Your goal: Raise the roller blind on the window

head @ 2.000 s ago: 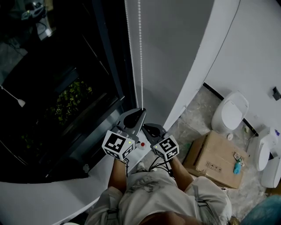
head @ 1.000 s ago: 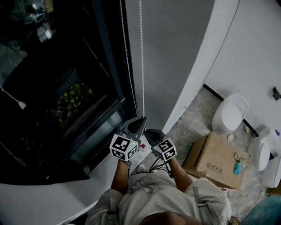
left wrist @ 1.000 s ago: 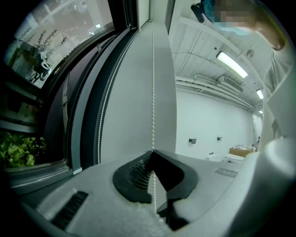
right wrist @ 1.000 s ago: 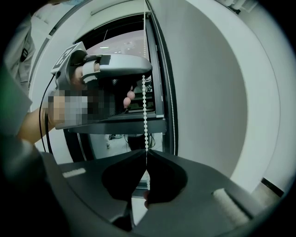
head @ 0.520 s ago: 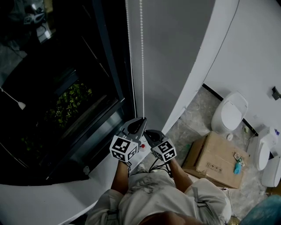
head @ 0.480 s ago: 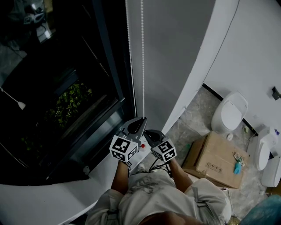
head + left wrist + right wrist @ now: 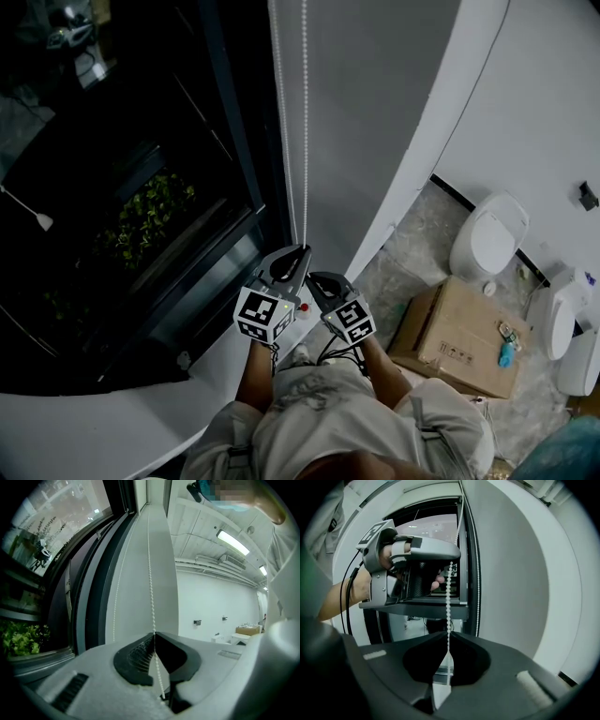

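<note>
The white bead chain (image 7: 304, 122) hangs in two strands beside the grey roller blind (image 7: 375, 112), right of the dark window (image 7: 122, 169). My left gripper (image 7: 301, 249) is shut on the right strand at its lower end. In the left gripper view the bead chain (image 7: 151, 588) runs straight down into the closed left gripper (image 7: 153, 633), and the other strand (image 7: 117, 588) hangs free to the left. My right gripper (image 7: 312, 277) sits just below and right of the left one. It is my right gripper (image 7: 447, 635) shut on the bead chain (image 7: 448, 602), under the left gripper (image 7: 412, 559).
A white sill (image 7: 131, 412) curves below the window. Green plants (image 7: 145, 216) show outside. On the floor to the right stand a cardboard box (image 7: 459, 337) and white sanitary fixtures (image 7: 490, 242). The person's body (image 7: 328, 422) fills the bottom of the head view.
Both grippers came down a little on the chain two seconds ago and have hardly moved since. The free left strand swung left, then back beside the held one.
</note>
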Action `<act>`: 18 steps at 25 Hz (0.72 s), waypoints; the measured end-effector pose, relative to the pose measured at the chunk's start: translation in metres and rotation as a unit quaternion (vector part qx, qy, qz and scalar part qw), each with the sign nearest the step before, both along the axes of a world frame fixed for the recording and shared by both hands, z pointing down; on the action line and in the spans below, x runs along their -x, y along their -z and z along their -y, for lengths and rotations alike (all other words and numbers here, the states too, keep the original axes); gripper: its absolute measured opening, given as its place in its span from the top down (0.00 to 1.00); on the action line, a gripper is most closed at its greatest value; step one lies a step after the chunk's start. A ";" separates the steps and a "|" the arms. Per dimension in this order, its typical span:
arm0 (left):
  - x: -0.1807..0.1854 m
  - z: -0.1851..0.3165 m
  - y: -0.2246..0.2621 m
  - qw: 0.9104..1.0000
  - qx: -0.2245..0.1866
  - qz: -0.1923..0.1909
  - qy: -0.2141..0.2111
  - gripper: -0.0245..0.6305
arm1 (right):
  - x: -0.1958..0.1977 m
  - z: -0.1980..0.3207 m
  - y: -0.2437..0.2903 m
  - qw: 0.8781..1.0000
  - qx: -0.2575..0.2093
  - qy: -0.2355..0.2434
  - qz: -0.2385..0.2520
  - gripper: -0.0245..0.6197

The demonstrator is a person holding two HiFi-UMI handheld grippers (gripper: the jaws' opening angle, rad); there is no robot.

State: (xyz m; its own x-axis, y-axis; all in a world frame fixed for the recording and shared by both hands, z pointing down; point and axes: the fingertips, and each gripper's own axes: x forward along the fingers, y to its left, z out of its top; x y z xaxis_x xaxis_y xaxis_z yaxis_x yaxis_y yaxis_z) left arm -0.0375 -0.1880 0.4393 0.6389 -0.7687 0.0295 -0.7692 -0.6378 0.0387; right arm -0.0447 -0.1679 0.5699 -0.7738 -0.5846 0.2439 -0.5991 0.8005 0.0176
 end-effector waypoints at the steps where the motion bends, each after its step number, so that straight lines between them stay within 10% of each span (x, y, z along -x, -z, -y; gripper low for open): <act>1: 0.000 0.000 0.000 1.000 -0.001 0.002 0.001 0.93 | 0.000 0.000 0.002 1.000 -0.004 -0.002 0.001 0.92; 18: 0.029 -0.010 -0.002 0.999 -0.014 -0.002 0.044 0.95 | -0.018 -0.004 0.073 0.996 -0.066 -0.017 0.054 0.91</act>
State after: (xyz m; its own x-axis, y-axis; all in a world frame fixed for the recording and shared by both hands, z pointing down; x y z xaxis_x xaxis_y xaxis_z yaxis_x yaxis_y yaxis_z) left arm -0.0666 -0.1776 0.4409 0.5690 -0.8223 0.0051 -0.8222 -0.5687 0.0244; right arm -0.0262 -0.1637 0.4965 -0.7708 -0.6320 0.0801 -0.6296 0.7749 0.0557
